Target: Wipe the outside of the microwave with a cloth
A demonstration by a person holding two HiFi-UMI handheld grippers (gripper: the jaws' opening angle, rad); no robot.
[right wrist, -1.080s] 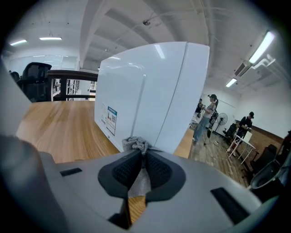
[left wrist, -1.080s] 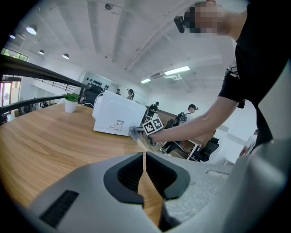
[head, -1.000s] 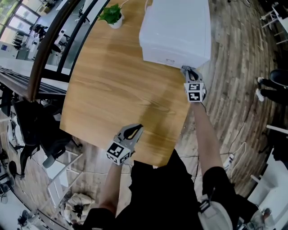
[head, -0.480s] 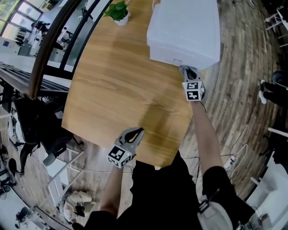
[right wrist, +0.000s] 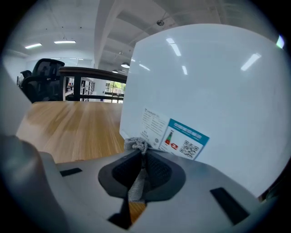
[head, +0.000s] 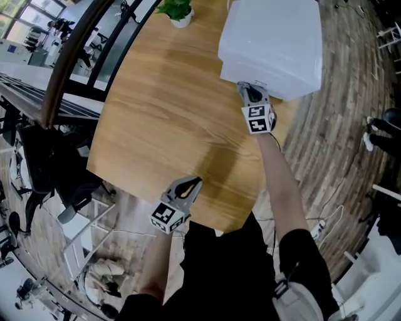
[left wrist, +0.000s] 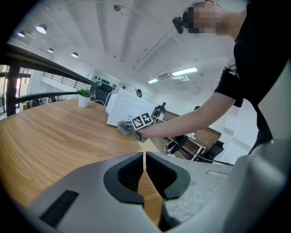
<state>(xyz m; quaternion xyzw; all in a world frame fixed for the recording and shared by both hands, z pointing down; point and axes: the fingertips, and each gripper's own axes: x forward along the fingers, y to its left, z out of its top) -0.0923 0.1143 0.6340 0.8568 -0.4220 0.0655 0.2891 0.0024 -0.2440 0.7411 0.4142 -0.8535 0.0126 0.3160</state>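
The white microwave (head: 270, 42) stands at the far right end of the wooden table (head: 163, 119). Its near side fills the right gripper view, white microwave (right wrist: 213, 95), with a blue label (right wrist: 184, 139) low on the panel. My right gripper (head: 249, 93) is shut on a grey cloth (right wrist: 135, 146), and the bunched cloth tip sits against the panel just below the label. My left gripper (head: 187, 185) hovers at the table's near edge, shut and with nothing in it. From the left gripper view I see the microwave (left wrist: 122, 109) and the right gripper (left wrist: 132, 127) far across the table.
A small potted plant (head: 177, 10) stands at the table's far edge, left of the microwave. A dark railing (head: 69, 69) runs along the table's left side. The table's right edge lies just beside the microwave, with wood floor (head: 351, 144) beyond.
My right gripper with the cloth has slid left along the microwave's near side. The left gripper has stayed at the near table edge.
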